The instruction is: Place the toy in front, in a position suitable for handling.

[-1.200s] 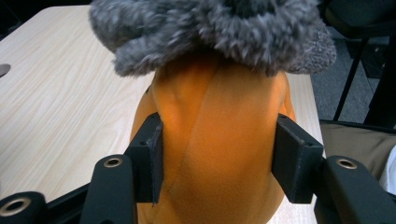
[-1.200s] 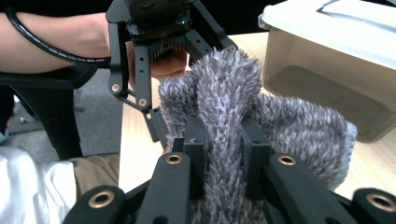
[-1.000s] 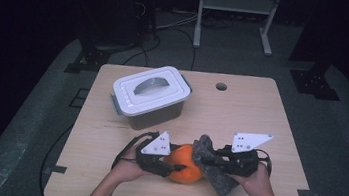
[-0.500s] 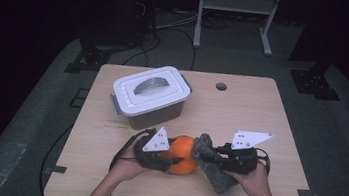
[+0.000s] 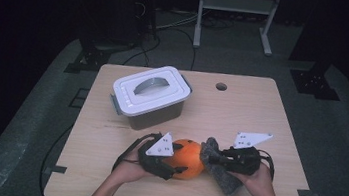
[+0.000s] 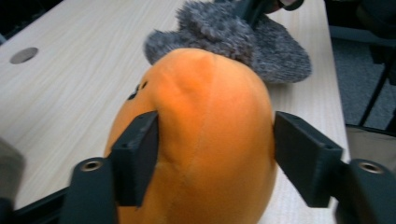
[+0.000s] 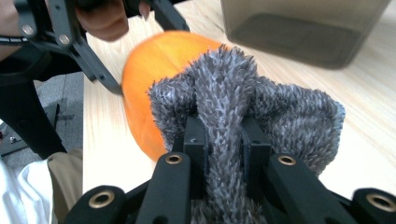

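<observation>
An orange plush ball (image 5: 189, 156) lies on the table near the front edge, pressed against a grey fuzzy sock (image 5: 225, 179). My left gripper (image 5: 181, 161) reaches around the ball from the left. Its jaws have just been opening; in the left gripper view the orange plush ball (image 6: 210, 116) sits between the pads (image 6: 140, 158), which now barely touch it. From the right, my right gripper (image 5: 206, 157) is shut on the sock's cuff. In the right gripper view the grey fuzzy sock (image 7: 224, 88) is pinched tightly between the black jaws, with the orange ball (image 7: 154, 65) just behind it.
A grey storage box with a white handled lid (image 5: 150, 95) stands at the back left of the wooden table (image 5: 250, 117). A round cable hole (image 5: 221, 86) is near the far edge. A metal stand (image 5: 237, 5) and cables are on the floor beyond.
The left jaws stand a little wider around the orange ball than before. Both hands, the ball and the sock have stayed almost in place.
</observation>
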